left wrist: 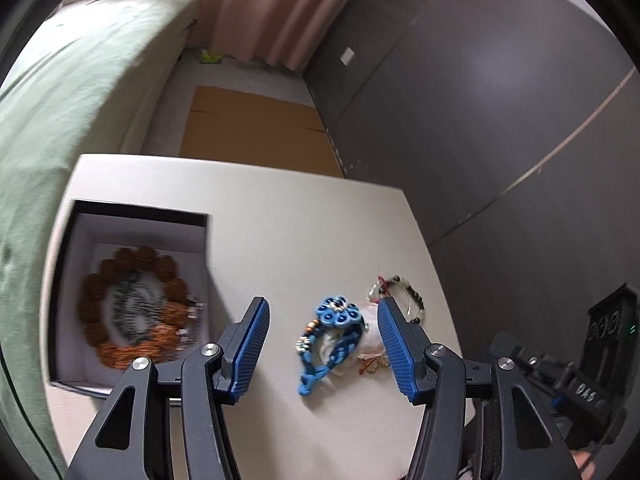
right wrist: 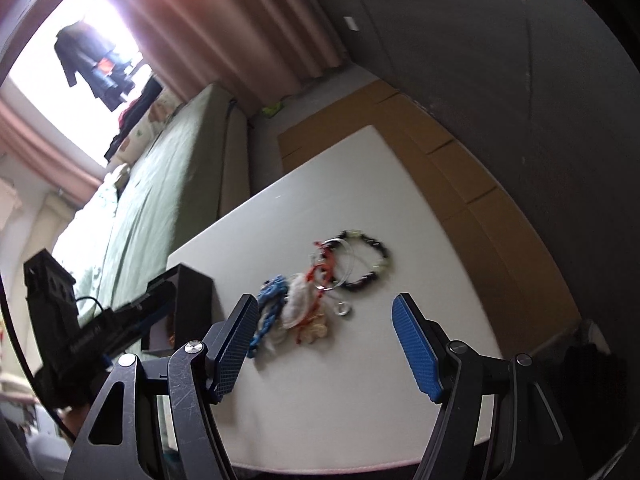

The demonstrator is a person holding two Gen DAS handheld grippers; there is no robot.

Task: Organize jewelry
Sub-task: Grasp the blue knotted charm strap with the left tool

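Jewelry sits heaped at twelve o'clock of both spread, empty grippers — left gripper [left wrist: 322, 350] framing the blue braided bracelet [left wrist: 330, 338], right gripper [right wrist: 326, 346] waiting — while the open box [left wrist: 70, 280] at nine o'clock already keeps brown beads [left wrist: 132, 304].

One white table [left wrist: 280, 240], the landmark.

One open box [left wrist: 80, 240] at the table's left edge; inside it two bead bracelets, one dark brown [left wrist: 132, 264] and one orange [left wrist: 140, 350], around a grey item too blurred to identify.

Loose pile at the table's middle:
- one blue knotted bracelet [left wrist: 332, 336]
- one dark-and-pale bead bracelet [right wrist: 370, 262] on the far side of the pile
- one red cord piece [right wrist: 324, 264]
- thin wire hoops, count unclear
- one small silver ring [right wrist: 343, 310]

Two grippers over the table's near edge.
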